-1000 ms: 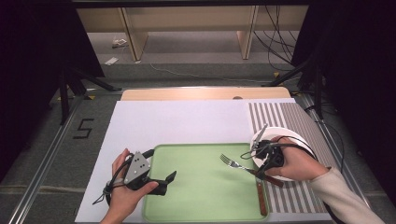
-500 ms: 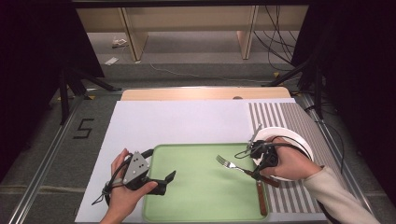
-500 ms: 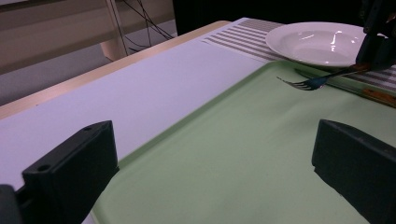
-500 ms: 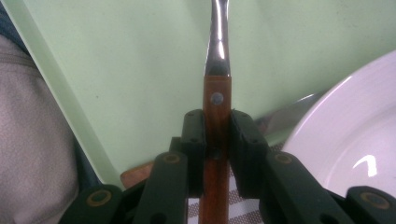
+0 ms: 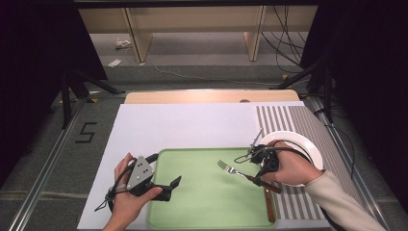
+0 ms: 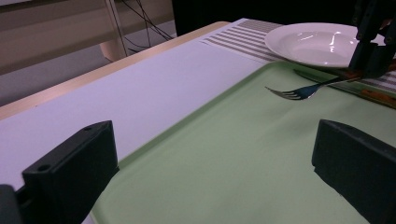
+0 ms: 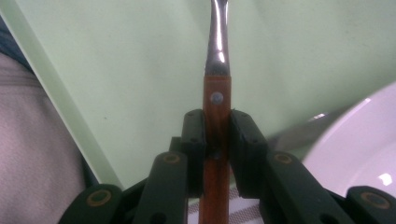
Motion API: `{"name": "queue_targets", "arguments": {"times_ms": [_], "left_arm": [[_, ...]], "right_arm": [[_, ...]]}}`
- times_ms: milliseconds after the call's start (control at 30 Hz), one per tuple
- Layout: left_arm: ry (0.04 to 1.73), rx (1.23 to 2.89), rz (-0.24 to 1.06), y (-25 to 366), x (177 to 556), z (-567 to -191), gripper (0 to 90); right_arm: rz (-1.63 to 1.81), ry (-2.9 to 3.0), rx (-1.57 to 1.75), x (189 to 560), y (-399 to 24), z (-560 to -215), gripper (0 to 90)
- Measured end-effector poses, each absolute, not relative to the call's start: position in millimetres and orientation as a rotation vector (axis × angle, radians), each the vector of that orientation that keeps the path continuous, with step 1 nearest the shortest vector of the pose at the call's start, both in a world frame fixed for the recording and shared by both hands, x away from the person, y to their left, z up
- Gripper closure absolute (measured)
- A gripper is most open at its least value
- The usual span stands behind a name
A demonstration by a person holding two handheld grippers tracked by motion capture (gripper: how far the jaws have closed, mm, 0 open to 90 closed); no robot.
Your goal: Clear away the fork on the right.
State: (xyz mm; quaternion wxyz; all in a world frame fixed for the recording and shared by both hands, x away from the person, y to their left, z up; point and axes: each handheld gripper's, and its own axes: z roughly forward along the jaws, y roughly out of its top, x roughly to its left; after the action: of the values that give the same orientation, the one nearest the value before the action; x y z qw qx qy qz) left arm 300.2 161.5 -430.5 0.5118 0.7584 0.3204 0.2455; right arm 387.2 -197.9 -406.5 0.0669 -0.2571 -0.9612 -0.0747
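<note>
Hand-held gripper (image 5: pixel 260 174) on the right clamped on a fork (image 5: pixel 234 170) above the green tray (image 5: pixel 207 211).

Its jaws pressed the fork's wooden handle (image 7: pixel 216 140) from both sides, and the tines hung clear of the tray's right half, pointing left. A knife (image 5: pixel 268 204) lay along the tray's right edge, and a white plate (image 5: pixel 308 147) sat on the striped mat just right of the tray. The left hand-held gripper (image 5: pixel 166 190) rested at the tray's near left edge, jaws apart and empty. The step in hand appeared to be carrying the fork for placement; the next move would call for lowering it level onto the chosen spot before loosening the jaws.
</note>
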Motion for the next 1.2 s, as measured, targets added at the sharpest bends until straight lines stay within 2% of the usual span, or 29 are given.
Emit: {"name": "queue_targets", "arguments": {"times_ms": [1200], "left_arm": [[0.771,1.818,0.594,163,300,-430,0.0]], "right_arm": [[-0.215,-2.765,-0.975,373,-160,-437,77.2]]}}
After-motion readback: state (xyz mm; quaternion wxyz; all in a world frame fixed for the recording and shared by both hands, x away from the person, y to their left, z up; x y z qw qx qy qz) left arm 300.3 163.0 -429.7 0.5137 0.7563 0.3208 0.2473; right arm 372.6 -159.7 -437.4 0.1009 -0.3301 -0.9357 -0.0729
